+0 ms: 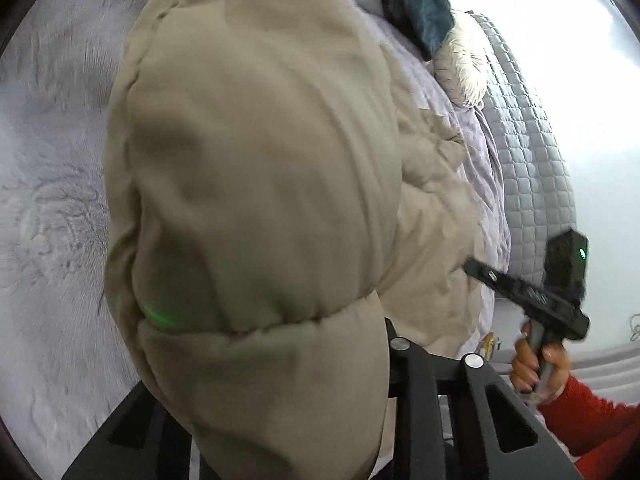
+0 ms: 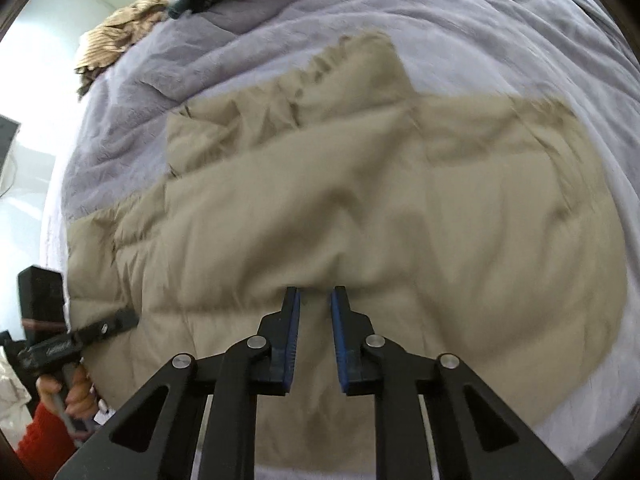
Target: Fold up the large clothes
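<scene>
Both tongs meet the beige puffer coat spread on the lilac blanket: the right gripper stands slightly parted, its blue pads at a fold, while the left gripper bites the coat's edge, its fingertips hidden in padding.

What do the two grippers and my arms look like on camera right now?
Both are matte black. The right gripper has angular linkage arms with cut-out slots, silver pivot bolts and blue pads on its jaws. The left gripper shows a black bar, a boxy black block and a grey handle. Both hands wear red knit sleeves.
</scene>
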A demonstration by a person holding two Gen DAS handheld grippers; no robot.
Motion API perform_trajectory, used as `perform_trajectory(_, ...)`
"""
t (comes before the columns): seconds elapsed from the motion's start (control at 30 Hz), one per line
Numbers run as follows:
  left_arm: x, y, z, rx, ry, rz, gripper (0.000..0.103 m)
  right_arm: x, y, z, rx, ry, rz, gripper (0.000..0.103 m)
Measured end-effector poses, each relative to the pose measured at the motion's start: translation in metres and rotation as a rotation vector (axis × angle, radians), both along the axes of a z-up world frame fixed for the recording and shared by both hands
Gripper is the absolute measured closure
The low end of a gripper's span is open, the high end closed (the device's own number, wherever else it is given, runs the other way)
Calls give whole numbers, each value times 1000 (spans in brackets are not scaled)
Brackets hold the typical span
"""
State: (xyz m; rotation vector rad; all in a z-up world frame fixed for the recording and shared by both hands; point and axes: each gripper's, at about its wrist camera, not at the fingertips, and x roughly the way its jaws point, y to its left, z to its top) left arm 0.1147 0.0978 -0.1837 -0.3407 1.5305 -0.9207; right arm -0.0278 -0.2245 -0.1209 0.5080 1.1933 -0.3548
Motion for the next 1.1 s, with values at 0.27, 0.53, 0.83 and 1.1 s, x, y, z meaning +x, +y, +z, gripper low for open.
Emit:
perform_trajectory(0.27, -32, -37, 98, -62, -122, 12, 74, 37, -30, -37, 92, -30, 24, 85)
perform_trajectory(0.53, -65, -129, 144, -25, -163, -51, 74, 49, -63, -72, 254, -63, -38, 92)
perform_trajectory(0.83, -85, -173, 141, 27, -150, -103, 74, 0, -73, -41, 309, -98, -105, 94)
perform_trajectory(1.1, -85, -206, 141, 83, -156, -136, 74, -95, -35, -63, 471, -98, -176, 94)
